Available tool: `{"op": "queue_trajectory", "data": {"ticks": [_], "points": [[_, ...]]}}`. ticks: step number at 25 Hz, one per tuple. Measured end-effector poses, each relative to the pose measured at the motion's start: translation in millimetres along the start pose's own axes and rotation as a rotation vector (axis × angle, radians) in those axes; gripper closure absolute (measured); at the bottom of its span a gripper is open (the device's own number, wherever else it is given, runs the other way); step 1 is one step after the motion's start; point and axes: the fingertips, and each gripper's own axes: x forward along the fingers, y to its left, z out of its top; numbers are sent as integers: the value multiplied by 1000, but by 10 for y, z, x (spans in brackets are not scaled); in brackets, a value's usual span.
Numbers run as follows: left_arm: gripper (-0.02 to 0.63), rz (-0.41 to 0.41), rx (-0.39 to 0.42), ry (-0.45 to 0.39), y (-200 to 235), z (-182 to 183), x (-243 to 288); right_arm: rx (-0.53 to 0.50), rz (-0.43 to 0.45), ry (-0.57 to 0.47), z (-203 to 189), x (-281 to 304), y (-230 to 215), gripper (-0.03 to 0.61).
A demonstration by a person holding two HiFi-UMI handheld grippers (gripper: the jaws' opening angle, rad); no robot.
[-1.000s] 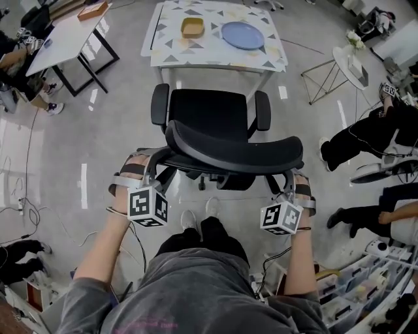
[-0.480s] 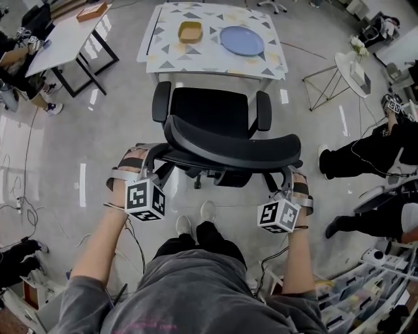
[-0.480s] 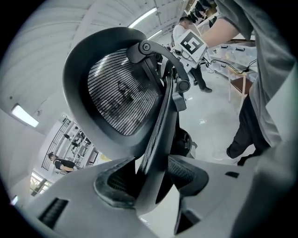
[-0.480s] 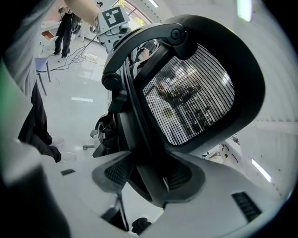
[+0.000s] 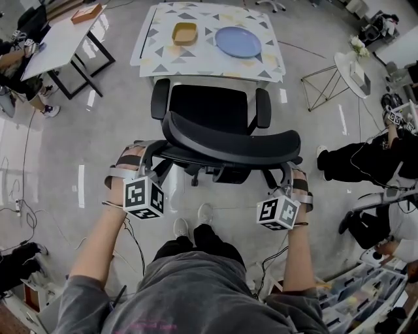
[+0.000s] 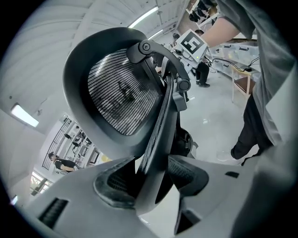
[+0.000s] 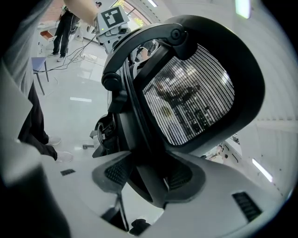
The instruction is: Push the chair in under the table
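A black office chair (image 5: 209, 111) with a mesh backrest (image 5: 232, 145) stands in front of the patterned table (image 5: 268, 65), its seat front close to the table's near edge. My left gripper (image 5: 150, 156) is shut on the backrest's left edge, and in the left gripper view the backrest frame (image 6: 160, 121) sits squeezed in my left gripper (image 6: 153, 174). My right gripper (image 5: 287, 173) is shut on the backrest's right edge. In the right gripper view the backrest frame (image 7: 135, 139) runs down into my right gripper (image 7: 149, 174). A yellow bowl (image 5: 185, 32) and a blue plate (image 5: 238, 40) lie on the table.
A white table (image 5: 62, 39) with a wooden tray (image 5: 86, 13) stands at the far left. A small round side table (image 5: 349, 65) and a wire stand (image 5: 323, 78) are at the right, with seated people's legs (image 5: 356, 153) beyond. Cables (image 5: 26, 209) trail on the floor.
The chair has rolled toward the patterned table with both grippers still on its backrest. The seat front is nearer the table edge, and the person has stepped forward.
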Motion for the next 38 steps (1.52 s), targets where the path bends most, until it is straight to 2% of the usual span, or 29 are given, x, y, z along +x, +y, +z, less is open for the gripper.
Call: {"op": "queue_trajectory", "data": {"ticks": [17, 33, 38], "points": [[388, 15, -11, 0, 298, 67, 276, 14, -7, 6, -30, 284, -273, 367], [368, 41, -21, 4, 359, 35, 321, 39, -23, -1, -12, 289, -251, 364], [342, 61, -27, 2, 345, 40, 308, 50, -41, -6, 2, 253, -238, 354]]}}
